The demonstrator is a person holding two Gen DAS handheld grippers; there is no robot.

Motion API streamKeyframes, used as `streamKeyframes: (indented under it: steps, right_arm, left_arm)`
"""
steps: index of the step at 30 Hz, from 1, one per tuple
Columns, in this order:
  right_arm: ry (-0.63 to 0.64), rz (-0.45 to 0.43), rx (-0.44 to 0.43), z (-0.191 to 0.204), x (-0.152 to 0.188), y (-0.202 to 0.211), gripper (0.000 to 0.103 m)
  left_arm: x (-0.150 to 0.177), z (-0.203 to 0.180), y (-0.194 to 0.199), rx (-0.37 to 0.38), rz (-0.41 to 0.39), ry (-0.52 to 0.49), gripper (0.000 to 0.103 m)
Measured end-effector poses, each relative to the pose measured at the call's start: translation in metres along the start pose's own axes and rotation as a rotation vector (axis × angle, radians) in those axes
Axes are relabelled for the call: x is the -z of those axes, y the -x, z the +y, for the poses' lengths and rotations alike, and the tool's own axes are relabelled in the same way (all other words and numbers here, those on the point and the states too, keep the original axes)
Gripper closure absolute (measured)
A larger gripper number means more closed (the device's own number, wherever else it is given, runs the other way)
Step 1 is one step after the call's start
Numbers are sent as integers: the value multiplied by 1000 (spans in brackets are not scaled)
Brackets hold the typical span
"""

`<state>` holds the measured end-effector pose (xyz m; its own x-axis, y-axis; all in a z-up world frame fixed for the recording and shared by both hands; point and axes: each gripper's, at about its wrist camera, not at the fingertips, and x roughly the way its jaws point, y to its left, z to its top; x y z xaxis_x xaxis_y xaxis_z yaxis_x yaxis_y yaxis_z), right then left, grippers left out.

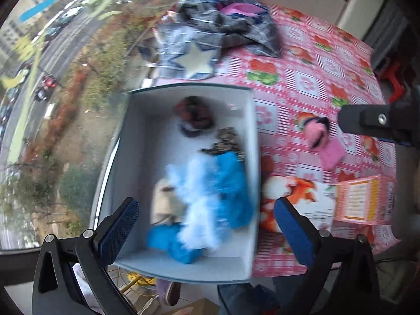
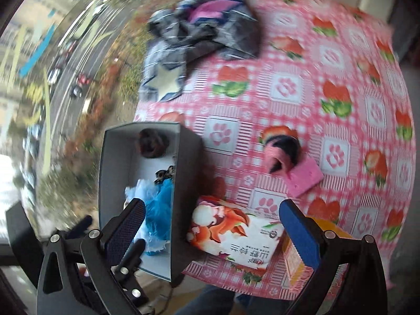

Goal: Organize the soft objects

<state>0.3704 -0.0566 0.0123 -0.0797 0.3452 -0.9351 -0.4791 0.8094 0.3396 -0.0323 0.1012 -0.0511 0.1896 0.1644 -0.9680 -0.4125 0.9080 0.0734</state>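
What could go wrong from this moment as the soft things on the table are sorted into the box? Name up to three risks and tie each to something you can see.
1. The box sits at the table's window-side edge, and its near end seems to overhang; a push might tip it.
2. The blue fluffy item is piled high and could spill as more goes in.
3. The pink item lies beside a pink card; the open right gripper might pinch both.

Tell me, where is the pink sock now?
In both views the pink sock lies on the tablecloth, right of the open box, beyond the tissue pack.
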Motion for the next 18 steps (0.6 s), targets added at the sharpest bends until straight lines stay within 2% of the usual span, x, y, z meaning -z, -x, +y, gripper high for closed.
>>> streamKeyframes:
  steps: [3,9,18]
  right_arm:
    - [88,-18,43,27,6,-1,0]
    - [261,-22,151,71,24,-11,0]
    - [344,54,215,89,40,-30,0]
  left_arm:
    - [11,26,-3,16,20,57,0]
    - [30,54,-7,23,45,115,0]
    - [42,68,-3,23,33,114,0]
